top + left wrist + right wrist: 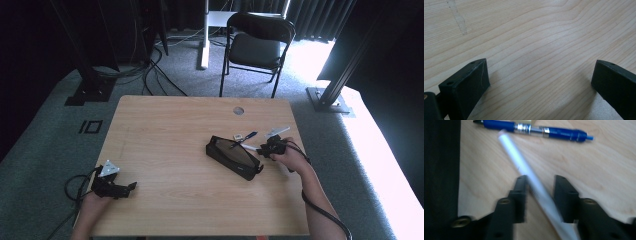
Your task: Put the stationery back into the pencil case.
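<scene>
Risk lies with the right claw [539,200]: its jaws stand narrowly apart astride the white pen [534,187], and whether the pads press yet cannot be told. The pen runs slantwise between them, not square to the pads; a round, smooth barrel taken so may roll or pivot out, judged likely if lifted now. Ahead of the claw lies a blue pen [534,130], glossy with metal bands; to its left, the black fabric pencil case [233,156], open-topped, soft-walled. The pale wood-grain counter [529,45] offers little friction. The left claw [541,82] rests wide open, empty, well apart.
</scene>
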